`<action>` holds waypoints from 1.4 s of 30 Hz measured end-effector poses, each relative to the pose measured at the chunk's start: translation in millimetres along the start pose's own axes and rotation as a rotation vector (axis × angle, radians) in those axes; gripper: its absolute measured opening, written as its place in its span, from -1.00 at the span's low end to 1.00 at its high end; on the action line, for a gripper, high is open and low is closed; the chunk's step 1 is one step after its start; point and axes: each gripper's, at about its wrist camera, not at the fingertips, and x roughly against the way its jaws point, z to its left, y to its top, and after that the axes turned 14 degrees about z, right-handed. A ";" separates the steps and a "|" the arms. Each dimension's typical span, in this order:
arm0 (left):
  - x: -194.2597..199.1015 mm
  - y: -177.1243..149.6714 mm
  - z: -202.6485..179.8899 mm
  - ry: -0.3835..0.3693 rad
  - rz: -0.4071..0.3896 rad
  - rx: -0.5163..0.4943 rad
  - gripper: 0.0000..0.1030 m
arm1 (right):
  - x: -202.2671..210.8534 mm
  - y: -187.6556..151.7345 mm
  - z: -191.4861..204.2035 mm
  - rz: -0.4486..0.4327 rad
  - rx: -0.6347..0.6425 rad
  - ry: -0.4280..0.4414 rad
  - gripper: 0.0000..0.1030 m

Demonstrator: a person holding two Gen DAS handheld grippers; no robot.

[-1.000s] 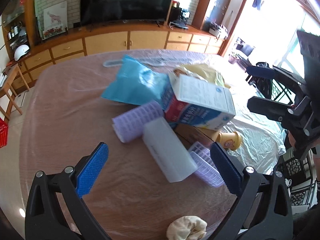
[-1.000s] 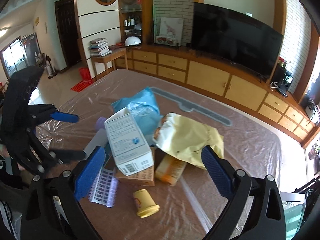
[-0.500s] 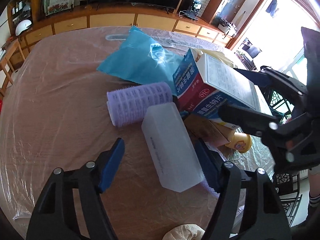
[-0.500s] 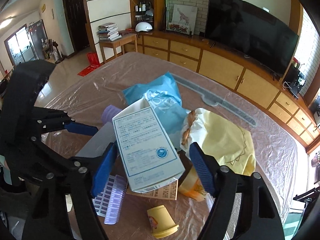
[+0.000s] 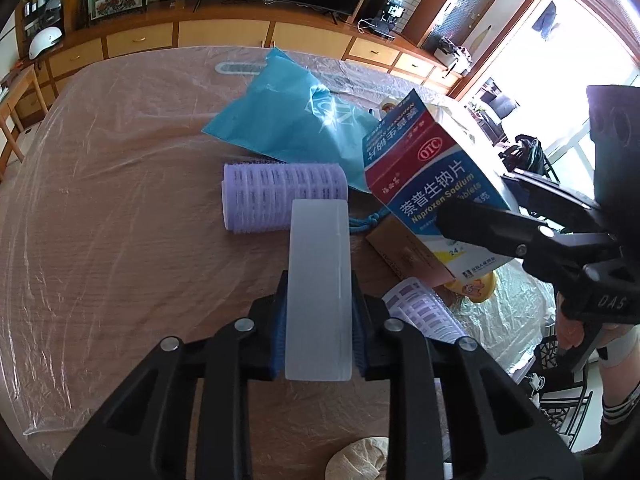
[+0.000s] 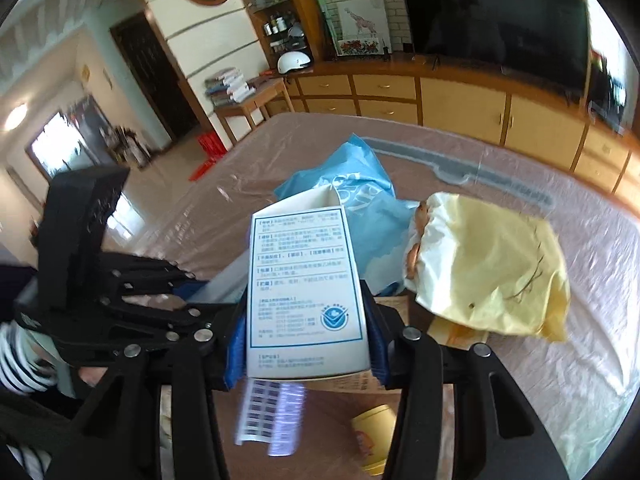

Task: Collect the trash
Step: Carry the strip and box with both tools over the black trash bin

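1. Wooden bench under clear plastic film fills both views, with a long cabinet run and a dark TV behind it
2. Left claw has just been closing and now clamps the near end of a frosted white box between its blue pads; the box points away from the camera, its far end touching a purple roller that lies crosswise on the bench
3. Right claw has just been closing too and now grips a pill carton by its two long sides, printed white face up, open flap at the far end
4. In the left view the carton sits tilted, its red and blue side showing, over a brown box, with the right claw on it from the right
5. Just right of the left claw lies a flat purple sheet; the right view shows it, blurred, below the carton
6. Near it is a small yellow cup, on its side
7. Beyond the roller and carton lies a blue bag, partly under the carton
8. Right of the carton in the right view, a yellow bag rests crumpled on the brown box, touching the blue bag
9. At the lower edge of the left view sits a beige wad
10. A striped sleeve shows behind the left claw in the right view
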 end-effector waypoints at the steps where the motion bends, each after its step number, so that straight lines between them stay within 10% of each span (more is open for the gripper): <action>1: 0.3 -0.5 0.4 0.009 0.001 0.001 -0.46 | -0.3 -1.1 -2.2 -0.005 -0.030 0.008 -0.09; 17: 36.8 -18.5 3.4 -0.048 -0.067 0.017 -0.46 | 29.1 -39.1 -12.7 -0.136 -0.255 0.301 -0.11; 42: 79.9 -101.1 -52.6 -0.091 -0.079 -0.211 -0.46 | 79.3 -168.2 31.9 -0.089 -0.318 0.200 -0.11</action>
